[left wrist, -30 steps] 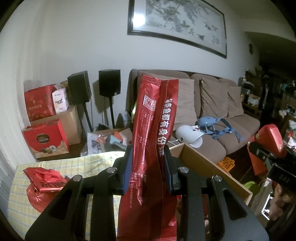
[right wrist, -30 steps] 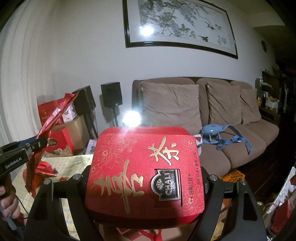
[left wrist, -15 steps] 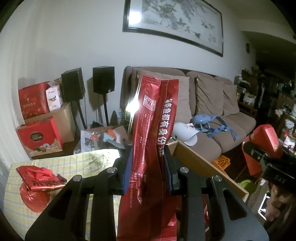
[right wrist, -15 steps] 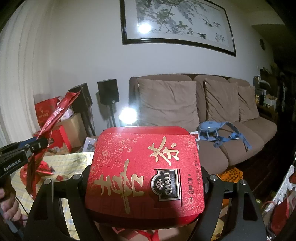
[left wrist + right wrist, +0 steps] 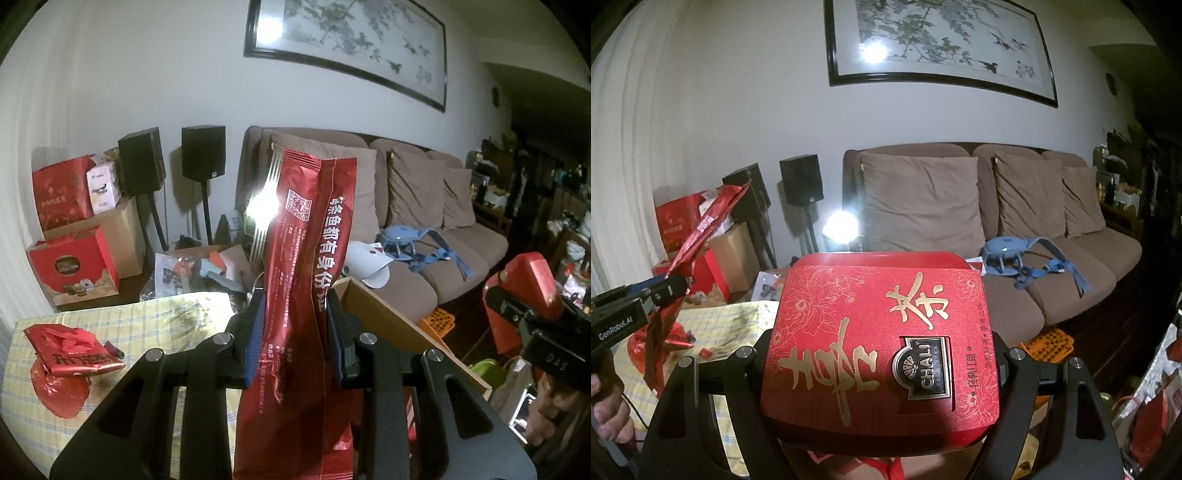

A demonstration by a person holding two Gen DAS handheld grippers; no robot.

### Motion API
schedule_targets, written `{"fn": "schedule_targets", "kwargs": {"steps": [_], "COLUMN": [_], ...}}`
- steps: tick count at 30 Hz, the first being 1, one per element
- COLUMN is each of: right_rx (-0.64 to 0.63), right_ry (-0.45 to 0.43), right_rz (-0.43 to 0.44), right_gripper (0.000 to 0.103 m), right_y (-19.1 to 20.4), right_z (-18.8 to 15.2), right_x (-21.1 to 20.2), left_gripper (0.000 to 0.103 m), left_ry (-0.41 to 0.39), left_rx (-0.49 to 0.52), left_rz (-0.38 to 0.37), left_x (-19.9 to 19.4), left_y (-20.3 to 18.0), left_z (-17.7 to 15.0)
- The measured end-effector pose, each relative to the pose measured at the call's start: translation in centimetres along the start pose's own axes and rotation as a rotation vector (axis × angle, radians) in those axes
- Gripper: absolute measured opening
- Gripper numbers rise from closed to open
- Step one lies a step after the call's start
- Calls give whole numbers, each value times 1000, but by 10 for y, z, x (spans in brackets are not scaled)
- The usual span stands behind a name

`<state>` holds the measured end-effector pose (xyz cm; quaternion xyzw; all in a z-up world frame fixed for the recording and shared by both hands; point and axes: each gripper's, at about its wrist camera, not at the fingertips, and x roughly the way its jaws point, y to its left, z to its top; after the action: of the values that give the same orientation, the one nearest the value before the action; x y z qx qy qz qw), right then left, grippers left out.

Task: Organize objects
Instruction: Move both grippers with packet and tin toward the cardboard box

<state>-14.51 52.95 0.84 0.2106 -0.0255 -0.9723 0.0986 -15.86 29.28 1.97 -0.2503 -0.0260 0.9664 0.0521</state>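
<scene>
Left jaws: my left gripper (image 5: pixel 295 332) is clamped narrow on a tall red foil pouch (image 5: pixel 306 280), blue pads pressing both its sides; the pouch stands upright, printed with white characters and a QR code, its crimped top above the jaws.
Right jaws: my right gripper (image 5: pixel 882 354) is spread wide and closed on a red tea tin (image 5: pixel 882 343), gripped at its 2 side edges; the lid faces the camera, with gold calligraphy and a dark CHALI badge.
Each seen from the other: in the right wrist view the left gripper holds the pouch tilted at the left edge, a hand (image 5: pixel 605 410) on its grip; in the left wrist view the tin shows at the far right.
Tabletop: a yellow checked cloth covers the tabletop (image 5: pixel 155 317) below and left of my left jaws; crumpled red wrapping (image 5: pixel 70 350) lies on it, well apart from the pouch.
Cardboard box: an open cardboard box (image 5: pixel 391 325) stands just right of the left jaws, its brown wall beside the pouch.
Room beyond: a brown sofa (image 5: pixel 1052 258) with 3 cushions carries a blue strapped item (image 5: pixel 1008 254); 2 black speakers (image 5: pixel 203 155) stand left of it, with red gift boxes (image 5: pixel 70 266) further left; a framed ink painting (image 5: pixel 942 48) hangs on the wall.
</scene>
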Motion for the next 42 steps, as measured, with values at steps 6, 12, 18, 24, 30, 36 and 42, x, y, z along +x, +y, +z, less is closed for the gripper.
{"fn": "schedule_targets", "kwargs": {"steps": [6, 12, 18, 24, 30, 36, 42], "right_rx": [-3, -7, -1, 0, 3, 4, -1], "right_ry": [6, 9, 13, 25, 34, 34, 42], "right_rz": [-2, -9, -16, -20, -31, -52, -86], "right_gripper": [83, 83, 83, 83, 83, 83, 83], "right_y": [0, -2, -5, -7, -12, -17, -22], "right_z": [-1, -2, -3, -5, -7, -7, -10], "right_x": [1, 1, 4, 6, 8, 9, 10], "left_gripper": [28, 28, 28, 28, 28, 28, 28], "left_ry": [13, 24, 32, 42, 50, 62, 72], "left_rx": [-8, -11, -5, -5, -4, -53, -57], "left_rz": [-12, -23, -27, -35, -43, -84, -101], "left_x": [7, 12, 15, 20, 24, 25, 26], "left_y": [-5, -12, -18, -23, -27, -24, -27], "left_z": [0, -2, -5, -6, -7, -9, -8]}}
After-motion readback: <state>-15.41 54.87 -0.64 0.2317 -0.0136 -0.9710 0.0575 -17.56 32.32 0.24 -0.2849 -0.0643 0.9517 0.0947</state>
